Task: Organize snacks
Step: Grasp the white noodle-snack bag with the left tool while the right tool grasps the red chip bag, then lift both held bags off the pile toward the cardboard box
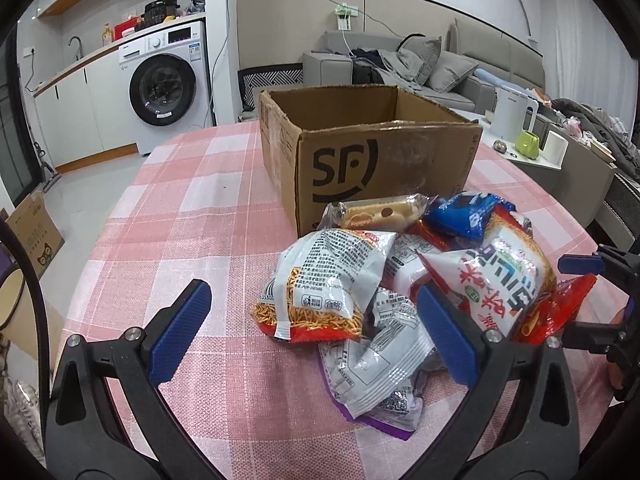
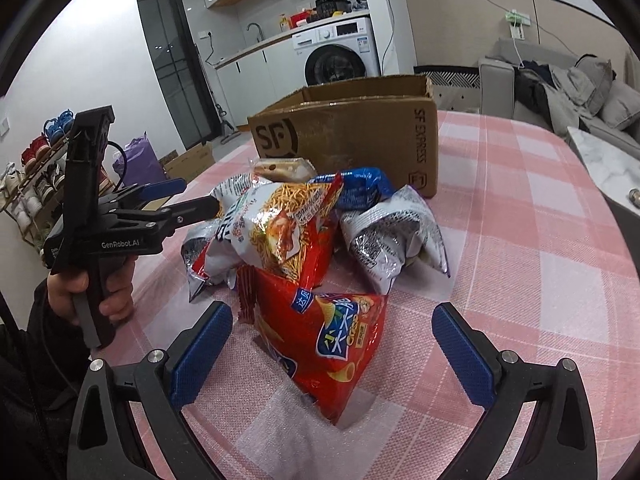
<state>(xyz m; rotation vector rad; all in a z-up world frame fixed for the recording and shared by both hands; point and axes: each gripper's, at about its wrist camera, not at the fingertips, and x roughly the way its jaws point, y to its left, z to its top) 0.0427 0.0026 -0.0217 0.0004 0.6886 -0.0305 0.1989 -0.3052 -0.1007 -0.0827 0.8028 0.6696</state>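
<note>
Tabletop [image 1: 192, 216]: pink-and-white checked cloth; carries every item listed below.

Cardboard box [image 1: 384, 160]: brown, marked SF, top open, upright at the far middle of the tabletop. Nothing shows above its rim; the floor of the box is hidden from both views. It lies straight beyond the snack heap.

Snack heap: loose packets piled against the box's near corner, all outside the box.
- Noodle-snack bag, white back panel [image 1: 324, 284]: lies directly between the open fingers of the left hand-held gripper, long axis slanting from near left to far right.
- Red crisps packet [image 2: 328, 344]: puffed to a pyramid, point toward the camera, nearest the right hand-held gripper and centred between its fingers.
- Silver packet with purple edge [image 1: 380, 372]: under the noodle bag, at the heap's near side.
- Blue packet [image 1: 464, 212] and biscuit packet [image 1: 380, 212]: at the back, touching or just beside the box wall.

Left hand-held gripper [image 1: 316, 336]: spread wide, holding nothing, a little short of the noodle bag.

Right hand-held gripper [image 2: 332, 348]: spread wide, holding nothing; the red packet probably sits within its span, though depth is hard to read.

Judgement: the right side is nearer its packet; the carry runs forward over the heap into the box.
</note>
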